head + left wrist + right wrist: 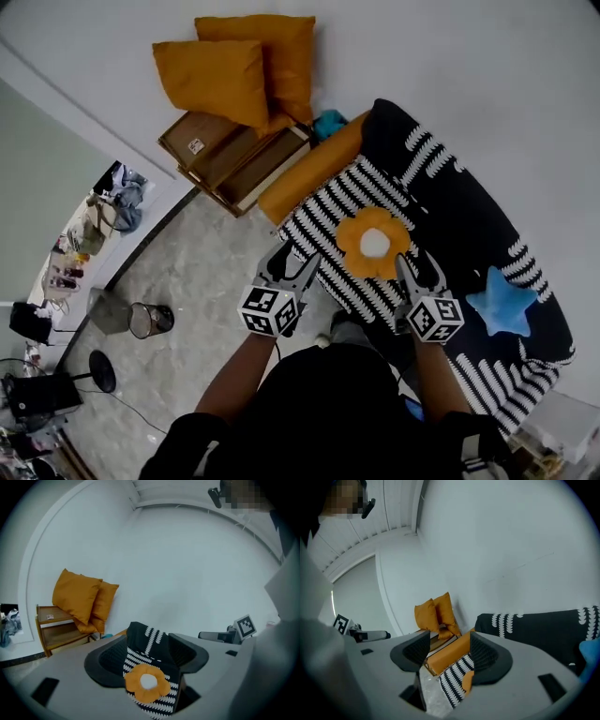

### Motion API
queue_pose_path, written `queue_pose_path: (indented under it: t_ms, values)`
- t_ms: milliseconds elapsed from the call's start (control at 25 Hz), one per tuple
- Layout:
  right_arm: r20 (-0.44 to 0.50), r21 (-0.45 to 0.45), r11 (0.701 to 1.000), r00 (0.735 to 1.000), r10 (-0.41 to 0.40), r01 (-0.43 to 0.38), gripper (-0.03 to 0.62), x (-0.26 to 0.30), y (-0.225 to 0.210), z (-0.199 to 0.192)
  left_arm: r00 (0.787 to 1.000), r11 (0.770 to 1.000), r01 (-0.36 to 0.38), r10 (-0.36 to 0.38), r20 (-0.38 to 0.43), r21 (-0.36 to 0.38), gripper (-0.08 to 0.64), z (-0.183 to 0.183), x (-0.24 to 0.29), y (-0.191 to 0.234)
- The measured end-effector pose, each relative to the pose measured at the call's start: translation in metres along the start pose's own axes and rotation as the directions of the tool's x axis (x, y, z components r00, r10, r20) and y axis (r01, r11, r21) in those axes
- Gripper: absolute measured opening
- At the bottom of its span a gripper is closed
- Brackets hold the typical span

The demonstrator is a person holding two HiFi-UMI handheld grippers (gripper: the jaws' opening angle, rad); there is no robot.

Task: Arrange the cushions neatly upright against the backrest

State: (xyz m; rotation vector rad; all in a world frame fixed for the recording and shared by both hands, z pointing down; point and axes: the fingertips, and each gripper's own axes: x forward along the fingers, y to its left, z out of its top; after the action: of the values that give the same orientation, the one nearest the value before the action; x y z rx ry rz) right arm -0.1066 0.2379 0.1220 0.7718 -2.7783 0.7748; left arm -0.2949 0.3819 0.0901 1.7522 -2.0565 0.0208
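Observation:
An orange flower cushion (373, 242) lies flat on the black-and-white sofa seat (323, 239). Further right on the seat lies a blue star cushion (504, 300). The black backrest (459, 187) runs along the wall. Two plain orange cushions (239, 70) lean on a wooden shelf beyond the sofa's orange armrest (309, 173). My left gripper (292, 265) hovers open just left of the flower, my right gripper (420, 272) open just right of it. In the left gripper view the flower cushion (147, 682) shows beyond the empty left gripper (147, 656). The right gripper (449, 656) frames the armrest (447, 654).
A low wooden shelf (230, 159) stands against the wall left of the sofa. On the grey tiled floor stand a wire wastebasket (150, 320) and a black round base (97, 372). Clutter lies beyond a doorway at far left (103, 211).

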Motion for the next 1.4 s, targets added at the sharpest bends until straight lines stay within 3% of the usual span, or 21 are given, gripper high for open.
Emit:
queue_pose_path:
  t_ms: [280,600,1120,1400]
  values:
    - [0.009,0.024,0.994,0.994,-0.109,0.108,0.278,0.043,-0.076,0.024,0.995,0.998,0.062,-0.06,-0.08,0.013,0.287,0.013,0.096,0.0]
    - [-0.091,-0.023,0.984,0.98,-0.177,0.176,0.278,0.067,-0.132,0.012,0.974,0.995,0.062,-0.078,-0.211,-0.081,0.288,-0.033,0.164,0.012]
    - [-0.255,-0.052,0.951,0.916,-0.308,0.305,0.307,0.085,-0.204,-0.068,0.881,0.988,0.133,-0.156,-0.446,-0.083,0.296,-0.147,0.246,0.021]
    - [-0.378,-0.098,0.949,0.871,-0.314,0.3,0.332,0.13,-0.238,-0.148,0.839,0.991,0.086,-0.129,-0.528,-0.106,0.313,-0.227,0.277,0.055]
